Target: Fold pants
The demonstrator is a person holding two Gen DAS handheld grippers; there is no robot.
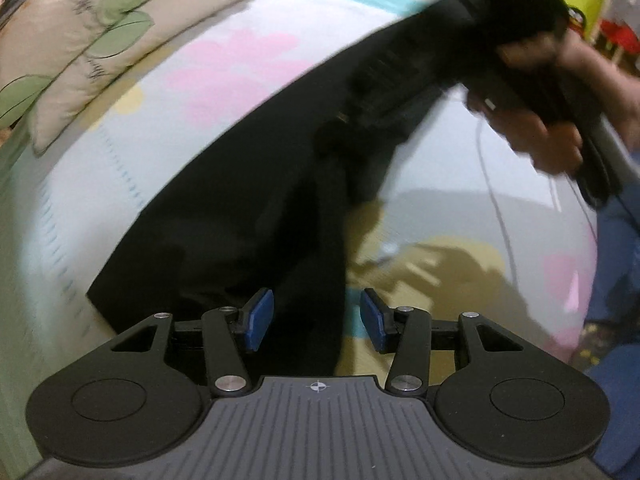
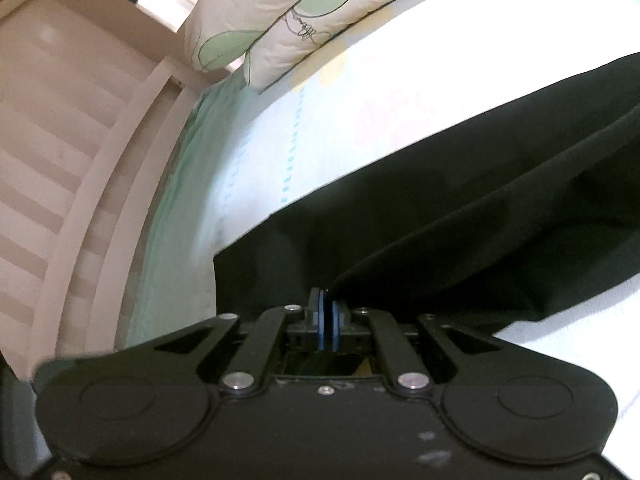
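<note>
Right gripper (image 2: 328,322) first, and its blue pads are pressed together on an edge of the black pants (image 2: 460,220), with a fold of cloth running away from the pinch towards the right. Left gripper (image 1: 317,318) is spread, blue pads (image 1: 259,318) standing apart, nothing clamped; a strip of the dark fabric runs up between them in the left wrist view, though whether the pads touch it is hard to say.

Biggest thing on show: the bed sheet (image 1: 224,64), pale with pink, yellow and turquoise patches, filling most of both views. On it lie the pants (image 1: 248,208), a long black band stretching from the lower left up to the upper right in the left wrist view, where the cloth lifts off the sheet. Up there a hand (image 1: 552,120) grips a dark handle, badly blurred, with thin cables trailing below it.

A folded quilt (image 2: 280,20), cream with green leaf prints, sits on the sheet at its far edge, well apart from the pants. Beside the bed, the right wrist view takes in a white slatted bed frame (image 2: 80,160). A blue sleeve or trouser leg (image 1: 616,264) edges in on the right of the left wrist view.
</note>
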